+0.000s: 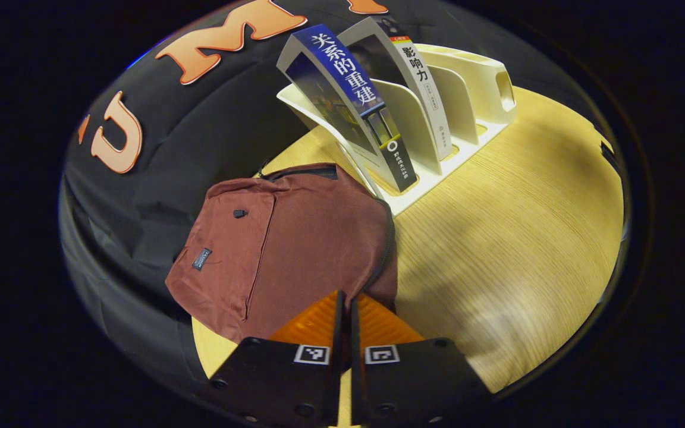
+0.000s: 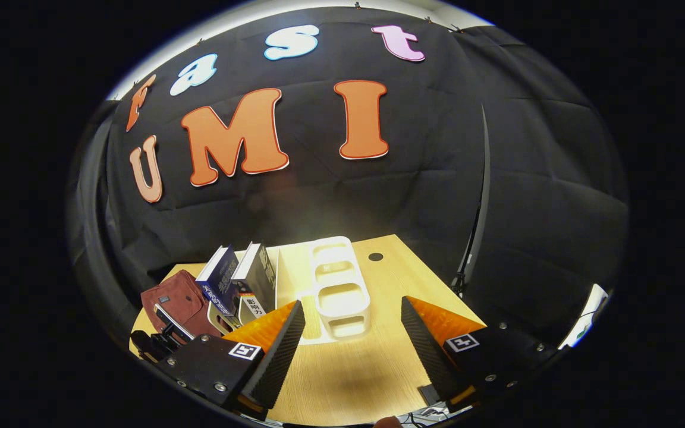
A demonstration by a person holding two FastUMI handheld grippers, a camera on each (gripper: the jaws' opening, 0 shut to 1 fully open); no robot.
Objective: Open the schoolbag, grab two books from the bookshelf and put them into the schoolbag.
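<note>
The left gripper (image 1: 344, 309) is closed, its two orange ribbed fingers (image 1: 313, 324) pressed almost flat together with nothing between them. It hangs just over the near edge of the schoolbag (image 1: 277, 244); whether the tips touch the cloth I cannot tell. The right gripper (image 2: 351, 321) stands wide open and empty above the bare wooden table (image 2: 348, 374), its black grooved pads (image 2: 286, 339) facing each other across the gap.

In the left gripper view the schoolbag lies flat at about 10 o'clock from the fingers. It is soft rust-brown fabric, faintly creased, with a dark zip (image 1: 301, 173) along its top edge, a front pocket seam and a small dark label (image 1: 201, 258). The zip looks closed along most of its length.

At 12 to 1 o'clock stands the bookshelf (image 1: 467, 101), smooth cream plastic with curved dividers. Two books lean in its nearest slots: one with a blue spine (image 1: 348, 83), one with a white spine (image 1: 426, 89), both glossy. The table is pale wood with fine straight grain.

In the right gripper view the bookshelf sits at 12 o'clock, and the books and bag at 10 o'clock.
</note>
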